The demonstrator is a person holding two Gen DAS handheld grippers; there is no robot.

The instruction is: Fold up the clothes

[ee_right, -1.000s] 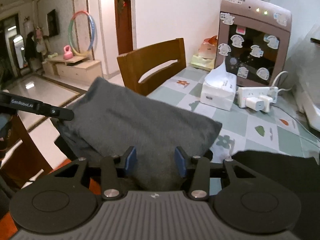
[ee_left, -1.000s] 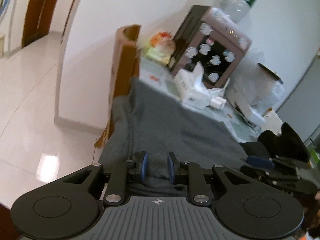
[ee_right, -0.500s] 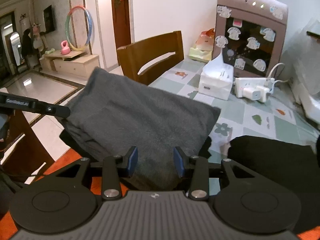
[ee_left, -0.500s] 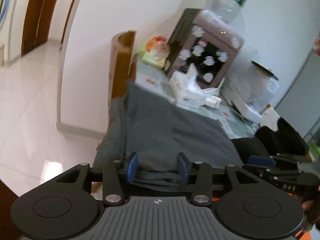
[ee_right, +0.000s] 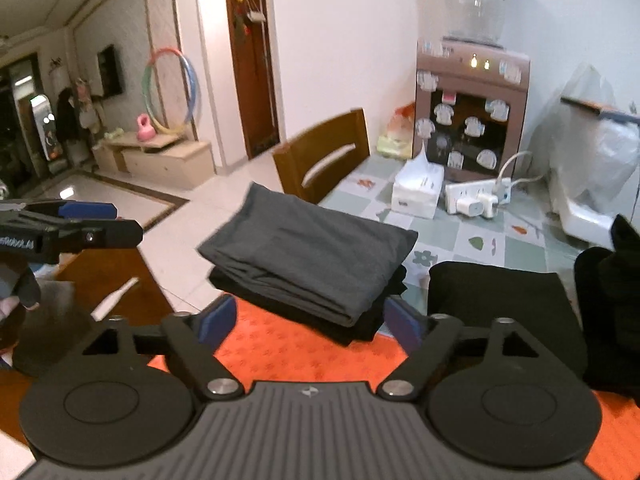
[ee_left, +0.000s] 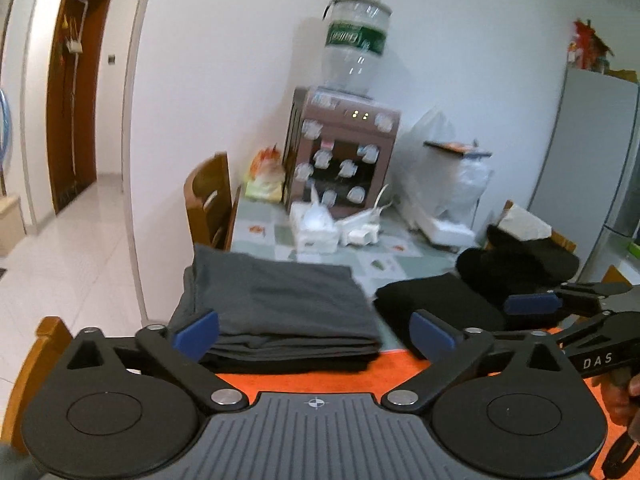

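Left hand-held gripper (ee_left: 314,334): wide, jaws just opened up, nothing pinched between the blue pads. Right hand-held gripper (ee_right: 310,320): wide too, jaws just opened up, nothing pinched.

Folded gray clothes (ee_left: 280,300) lying flat on the near left part of the desk (ee_left: 400,258), on top of a folded black piece (ee_right: 356,330). Both resting partly on an orange mat (ee_right: 300,356), just past the fingertips and not touching them. Another folded black piece (ee_right: 500,304) just to the right. A heap of black clothes (ee_left: 520,258) farther right.

At the far end of the desk: a white tissue box (ee_right: 418,190), a white power strip (ee_right: 478,198) and a brown water machine (ee_right: 472,108) with a big bottle (ee_left: 354,54) on top. A wooden chair (ee_right: 324,160) at the far left side of the desk.
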